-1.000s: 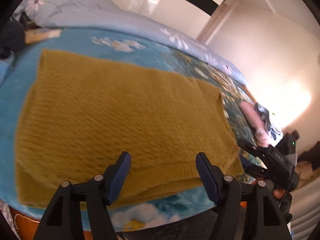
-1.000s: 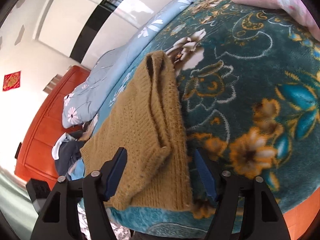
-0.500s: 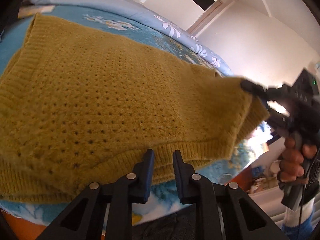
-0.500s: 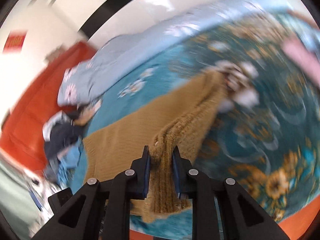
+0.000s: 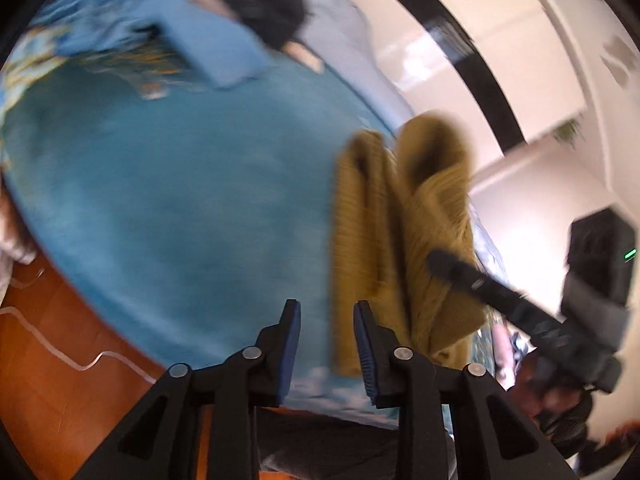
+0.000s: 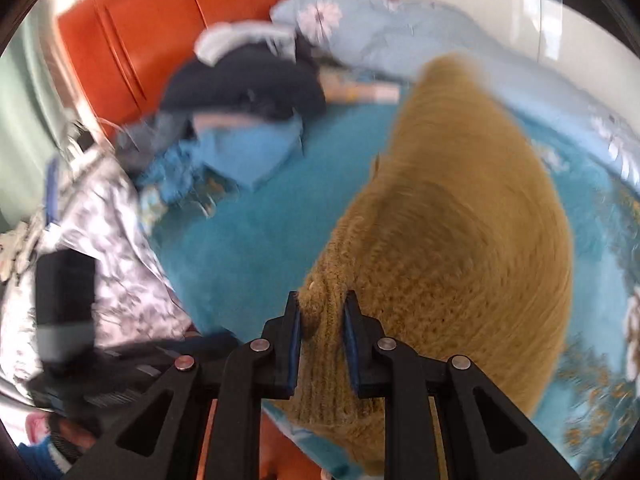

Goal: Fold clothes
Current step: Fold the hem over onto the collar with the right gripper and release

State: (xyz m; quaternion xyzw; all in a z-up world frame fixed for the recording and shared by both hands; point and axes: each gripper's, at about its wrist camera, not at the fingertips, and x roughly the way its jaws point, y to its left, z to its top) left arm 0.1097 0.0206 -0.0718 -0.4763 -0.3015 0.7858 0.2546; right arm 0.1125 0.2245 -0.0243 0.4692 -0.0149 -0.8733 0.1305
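Note:
A mustard-yellow knitted sweater (image 6: 460, 232) lies partly folded on a teal blanket on the bed (image 6: 248, 240). My right gripper (image 6: 320, 328) is shut on the sweater's ribbed edge and holds it lifted. In the left wrist view the sweater (image 5: 400, 240) hangs bunched up to the right, with the right gripper's black finger (image 5: 472, 280) against it. My left gripper (image 5: 326, 344) is slightly open and empty, just left of the sweater's lower edge, over the blanket (image 5: 180, 208).
A folded blue garment (image 6: 248, 148) and a dark garment (image 6: 248, 84) lie near the orange headboard (image 6: 132, 40). A pale floral duvet (image 6: 400, 32) is behind. The orange-brown floor (image 5: 52, 368) shows beyond the bed's edge.
My right gripper has carried the sweater's edge across, folding it over. My left gripper has let go of the hem, opened a little and swung left. Both views are motion-blurred.

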